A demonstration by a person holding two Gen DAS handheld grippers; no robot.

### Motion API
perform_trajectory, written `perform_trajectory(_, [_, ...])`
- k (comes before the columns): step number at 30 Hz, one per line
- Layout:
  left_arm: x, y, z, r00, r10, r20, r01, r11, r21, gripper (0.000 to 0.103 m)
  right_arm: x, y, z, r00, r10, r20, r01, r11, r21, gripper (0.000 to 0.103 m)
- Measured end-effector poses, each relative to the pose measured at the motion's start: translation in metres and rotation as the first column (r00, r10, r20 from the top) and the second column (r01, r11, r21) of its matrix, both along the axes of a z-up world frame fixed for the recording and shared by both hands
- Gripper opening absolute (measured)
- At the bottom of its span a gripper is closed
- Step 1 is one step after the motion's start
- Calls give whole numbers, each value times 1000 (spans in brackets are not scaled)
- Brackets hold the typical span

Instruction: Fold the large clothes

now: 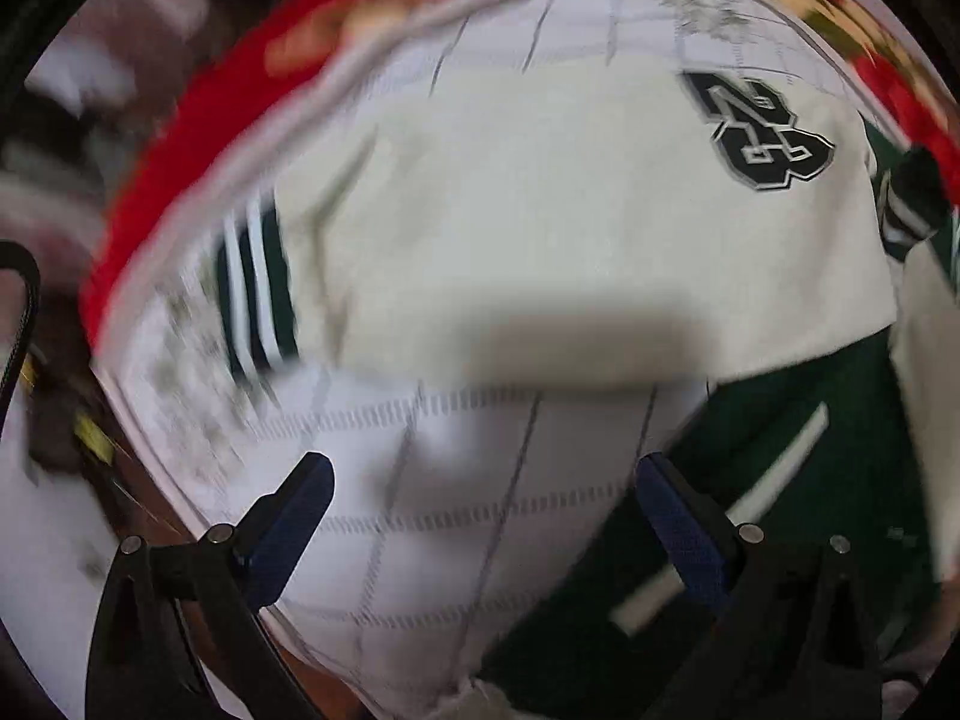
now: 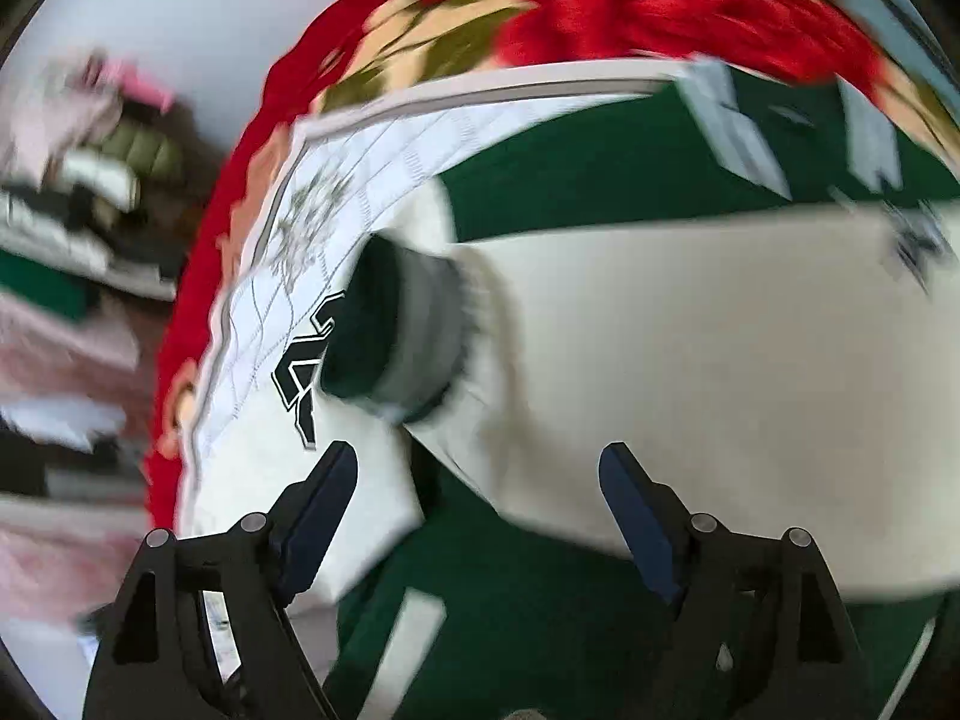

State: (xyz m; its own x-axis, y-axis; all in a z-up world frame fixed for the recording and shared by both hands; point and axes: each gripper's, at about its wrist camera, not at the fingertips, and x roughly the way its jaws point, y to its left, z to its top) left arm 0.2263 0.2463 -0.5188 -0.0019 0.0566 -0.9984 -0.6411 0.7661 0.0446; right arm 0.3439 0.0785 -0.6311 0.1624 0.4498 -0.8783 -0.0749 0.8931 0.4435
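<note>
Jacket (image 2: 690, 348) spread on the quilt (image 1: 468, 516), cream sleeve under the right gripper (image 2: 480, 498), its jaws released; left gripper (image 1: 486, 516) released too, above the quilt's near edge

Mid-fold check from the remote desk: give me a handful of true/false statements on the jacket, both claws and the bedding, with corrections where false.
1. The left claw is open with nothing between its pads. True.
2. The right claw is clamped on a sleeve. False: it stands open, pads clear of the cloth.
3. The jacket has cream sleeves and a green body. True.
4. The cream sleeve carries a red number patch. False: the number patch is dark with a pale outline.
5. The sleeve cuff is dark green with pale stripes. True.
6. The jacket lies on bare wood. False: it lies on a white quilted cover over a red floral blanket.
</note>
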Motion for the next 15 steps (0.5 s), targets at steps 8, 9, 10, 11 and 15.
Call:
perform_trajectory(8, [-36, 72, -68, 916, 396, 59, -356, 874, -330, 102, -54, -97, -47, 949, -219, -227, 203, 975, -95, 84])
perform_trajectory(9, [-37, 83, -72, 894, 442, 76, -395, 855, -336, 102, -58, -101, -54, 942, -231, -242, 213, 972, -100, 85])
perform_trajectory(10, [-37, 97, -75, 862, 497, 97, -441, 831, -338, 102, -60, -102, -60, 940, -237, -247, 218, 971, -100, 84])
perform_trajectory(11, [-35, 113, -74, 833, 538, 128, -478, 817, -321, 101, -64, -101, -63, 938, -243, -247, 225, 969, -101, 84])
perform_trajectory(15, [-15, 159, -65, 798, 556, 233, -528, 831, -174, 66, -64, -86, -60, 946, -230, -227, 214, 973, -91, 84])
